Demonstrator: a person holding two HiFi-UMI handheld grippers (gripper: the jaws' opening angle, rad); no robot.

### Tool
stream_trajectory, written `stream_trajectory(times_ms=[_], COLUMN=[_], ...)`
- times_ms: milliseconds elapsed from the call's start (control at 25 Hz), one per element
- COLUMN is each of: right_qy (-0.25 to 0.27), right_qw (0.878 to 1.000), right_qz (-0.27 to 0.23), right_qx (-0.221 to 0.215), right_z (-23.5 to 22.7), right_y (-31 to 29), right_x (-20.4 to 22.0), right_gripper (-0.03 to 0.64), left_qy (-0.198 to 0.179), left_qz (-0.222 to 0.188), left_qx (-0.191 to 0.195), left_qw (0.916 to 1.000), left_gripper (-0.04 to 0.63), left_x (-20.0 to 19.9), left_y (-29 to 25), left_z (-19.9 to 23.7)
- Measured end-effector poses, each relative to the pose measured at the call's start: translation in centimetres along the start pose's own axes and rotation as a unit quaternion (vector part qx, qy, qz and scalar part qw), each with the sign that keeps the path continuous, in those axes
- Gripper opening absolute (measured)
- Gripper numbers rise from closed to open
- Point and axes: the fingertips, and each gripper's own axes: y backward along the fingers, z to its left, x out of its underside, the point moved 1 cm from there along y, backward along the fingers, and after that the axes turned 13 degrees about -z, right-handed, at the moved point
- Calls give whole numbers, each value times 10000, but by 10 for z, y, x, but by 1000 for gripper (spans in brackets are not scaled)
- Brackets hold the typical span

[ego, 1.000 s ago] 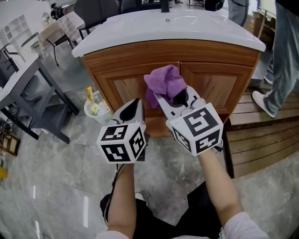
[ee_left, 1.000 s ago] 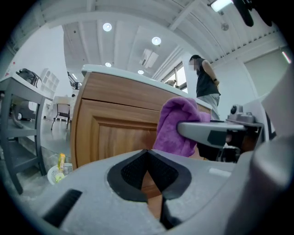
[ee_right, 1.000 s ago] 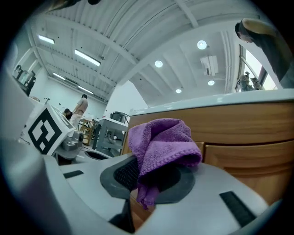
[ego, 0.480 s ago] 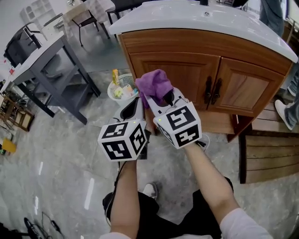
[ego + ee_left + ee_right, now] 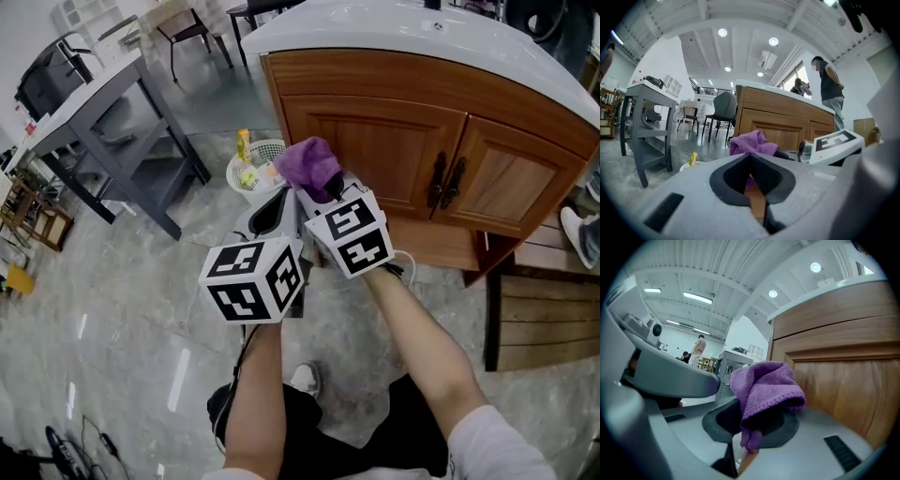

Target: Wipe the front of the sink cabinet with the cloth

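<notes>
A purple cloth [image 5: 307, 165] is bunched in my right gripper [image 5: 319, 192], which is shut on it; in the right gripper view the cloth [image 5: 764, 392] hangs over the jaws beside the wooden cabinet front [image 5: 843, 380]. The sink cabinet [image 5: 394, 150] has two wooden doors with dark handles [image 5: 446, 183] and a white top [image 5: 412, 33]. The cloth is at the cabinet's left door, near its lower left corner. My left gripper [image 5: 274, 214] is shut with nothing in it, just left of the right one. The left gripper view shows the cloth [image 5: 752, 143] ahead.
A white bin with bottles [image 5: 251, 169] stands on the floor by the cabinet's left corner. A grey table [image 5: 103, 122] and chairs are at the left. Wooden slats [image 5: 548, 314] lie to the right. A person [image 5: 829, 91] stands beyond the cabinet.
The view has swung so the cabinet lies further right. My right gripper with the cloth has moved left across the cabinet front, from the middle to the left door's edge.
</notes>
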Motion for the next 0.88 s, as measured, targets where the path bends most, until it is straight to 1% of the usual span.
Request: stream_trajectory(times_ms=[120,240,480,600,720,880], right_qy=[61,145,273,362,438,462], right_qw=[9999,9998,9991,9985,9977,9966], right_qz=[50,59,63,123,149,168], right_qx=[66,114,318,402,503,663], right_z=[-6,-10,-27,-35,-42,-52], right_y=[4,11,33,45,56,73], right_x=[2,3,4,7,10,14], right_gripper=[67,67,67,67,67,67], left_qy=[-32,-139,-263,-325,-330,-310], left_qz=[7,-1,14,-14,-61,-99], left_qx=[37,108,412,426,412,564], left_qw=[10000,9998,9988,9986,9986,9979], left_gripper=[6,6,6,6,6,6], left_x=[0,0,7,8,7,10], left_y=[-3,-6,-15,-16,-17,-20], left_z=[-4,-12,-37,-43,-46,-59])
